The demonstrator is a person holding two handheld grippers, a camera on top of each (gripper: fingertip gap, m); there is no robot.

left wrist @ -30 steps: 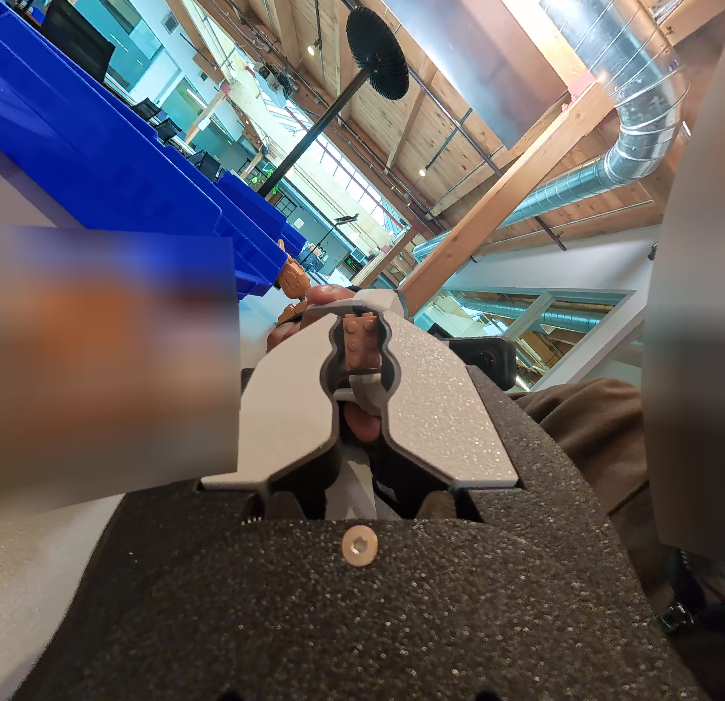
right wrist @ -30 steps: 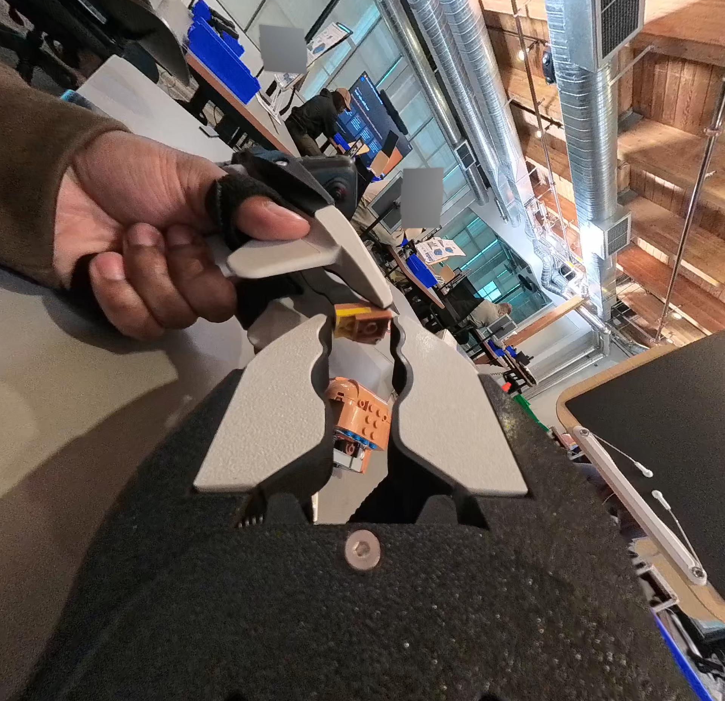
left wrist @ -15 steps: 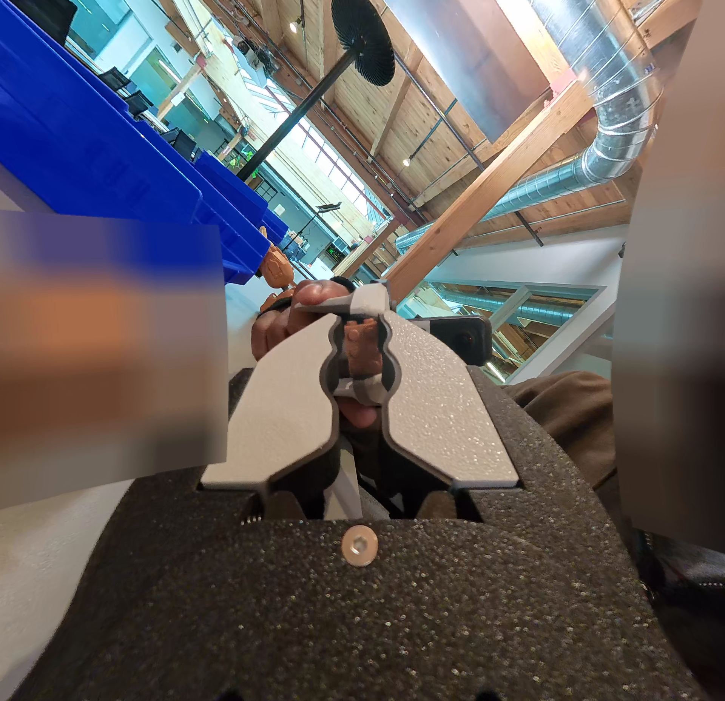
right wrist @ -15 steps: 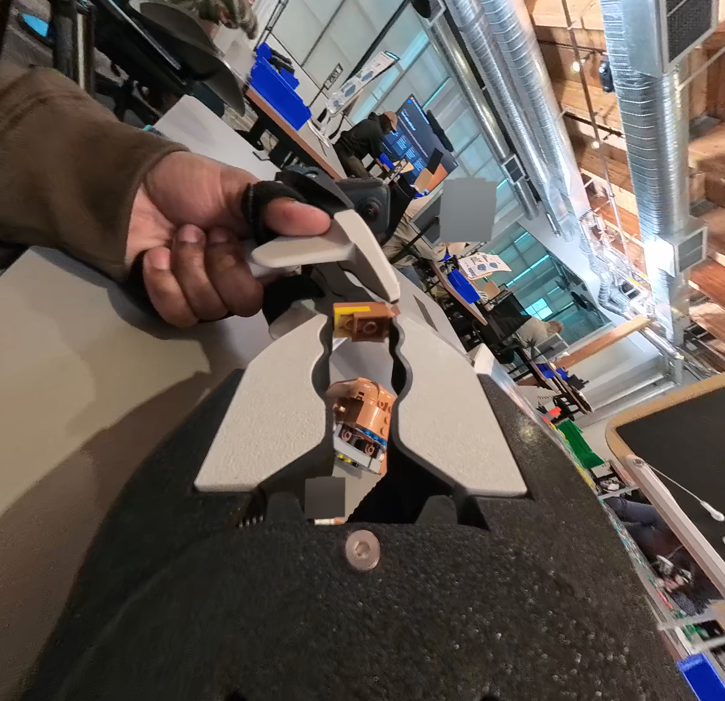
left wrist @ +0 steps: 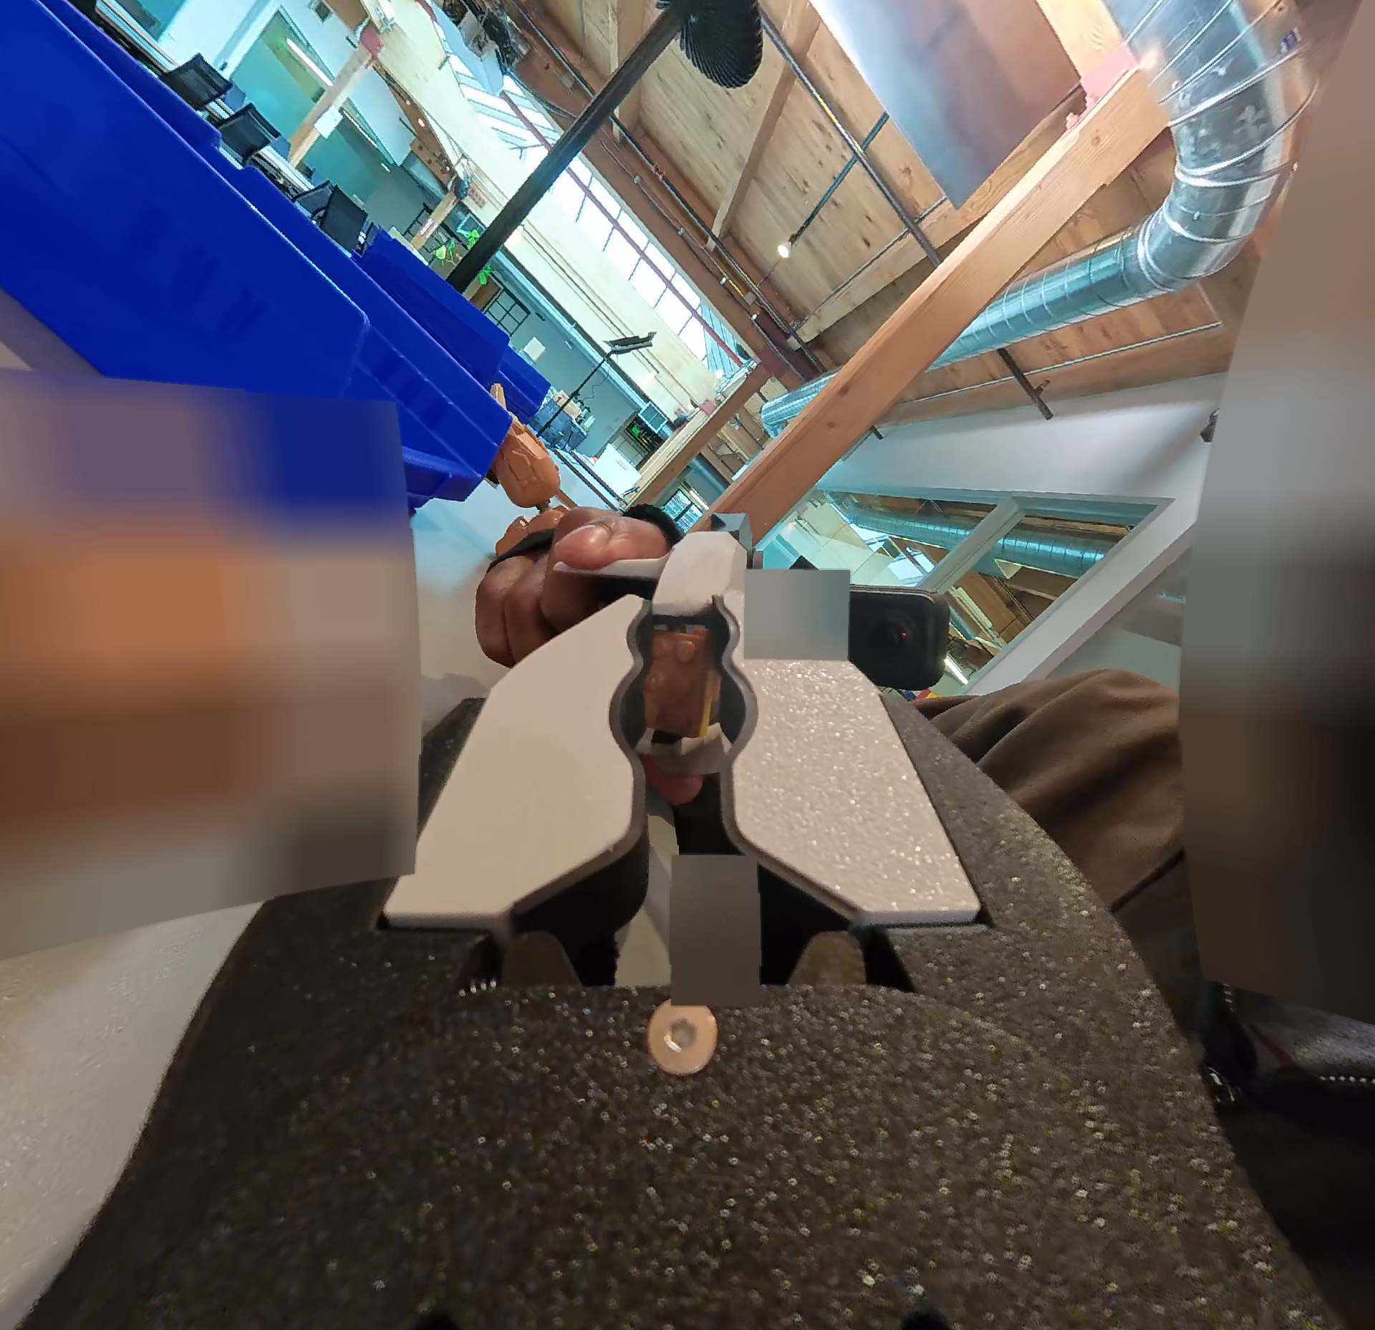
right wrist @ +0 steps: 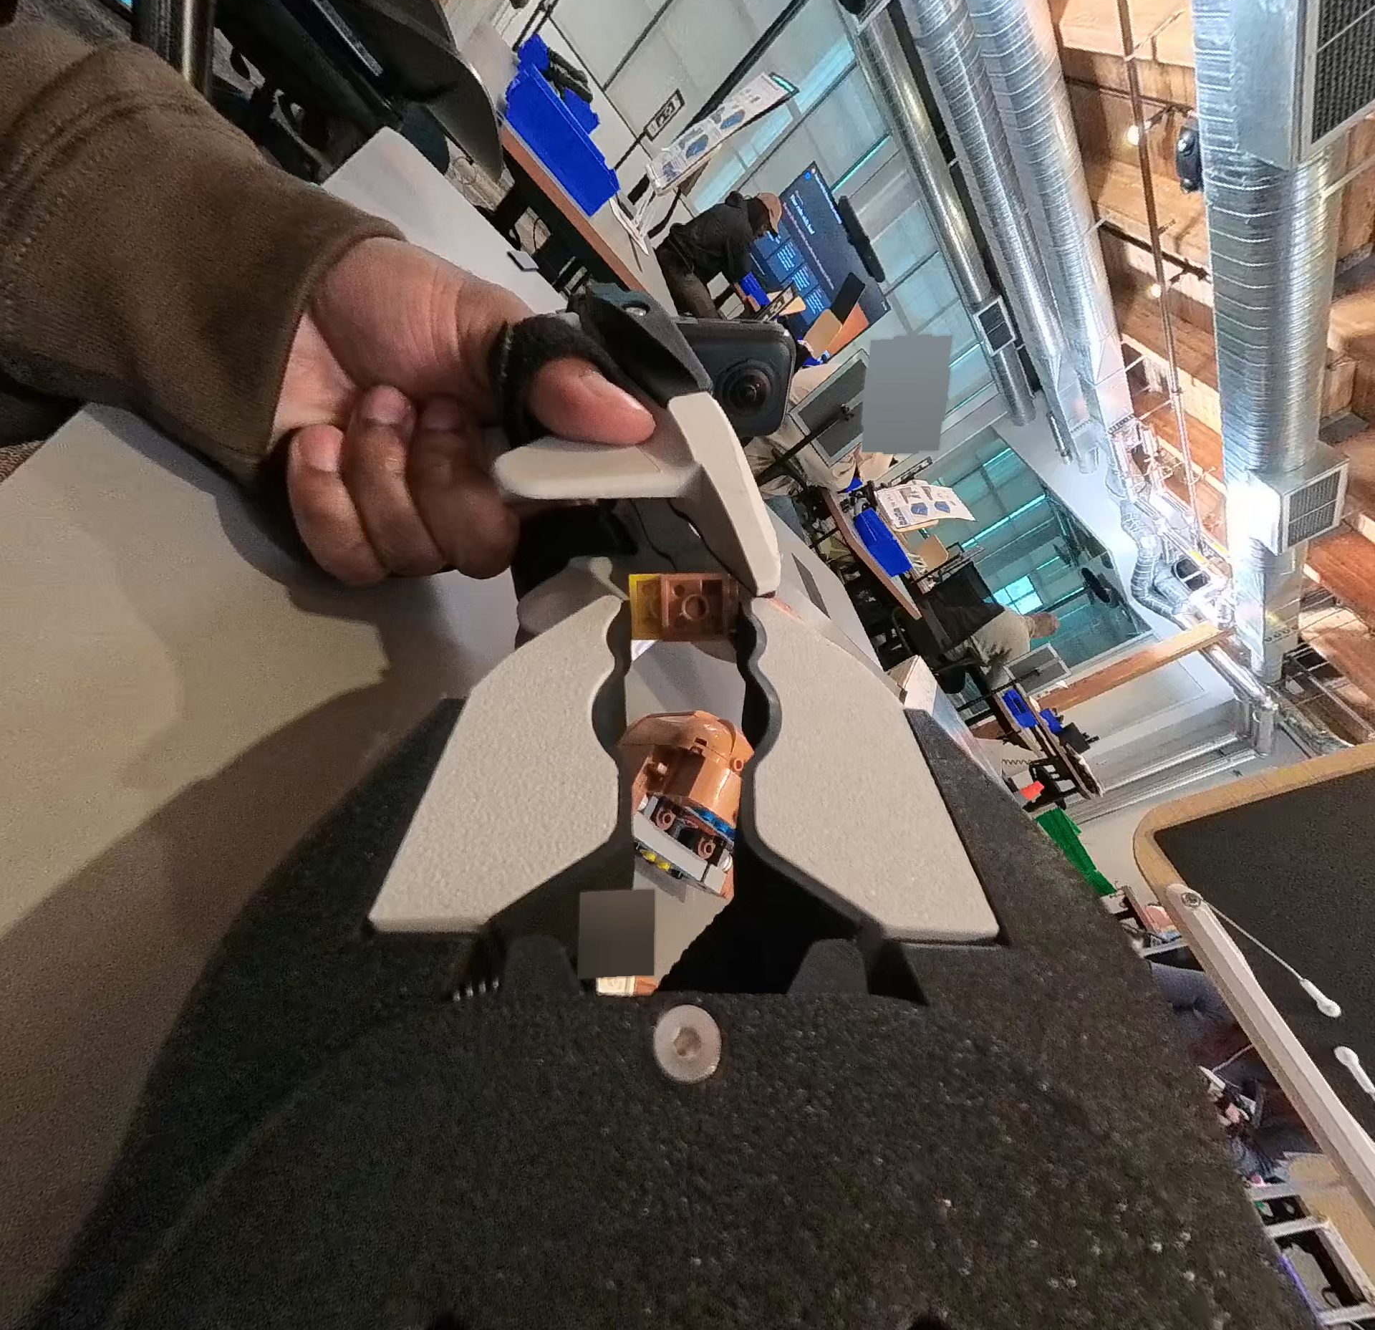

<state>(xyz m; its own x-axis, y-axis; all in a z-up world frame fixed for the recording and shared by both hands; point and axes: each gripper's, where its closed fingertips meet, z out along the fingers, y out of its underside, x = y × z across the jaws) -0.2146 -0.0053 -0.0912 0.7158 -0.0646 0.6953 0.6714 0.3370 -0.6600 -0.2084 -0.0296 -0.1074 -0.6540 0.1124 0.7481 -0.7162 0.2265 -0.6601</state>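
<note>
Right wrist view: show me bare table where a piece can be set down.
Bare grey table lies left of the right gripper, bordered by the hand and brown sleeve. Crowded: the brown brick fills the gap at the gripper's tips, and the orange figure shows lower in that gap.

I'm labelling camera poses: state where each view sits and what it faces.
Left wrist view: on the left gripper, tilted up along its fingers at the brown brick, right hand, blue bins, ceiling.
Right wrist view: on the right gripper, facing the left hand, same brick, grey table.
Shared: the brick; each shows the other hand.
</note>
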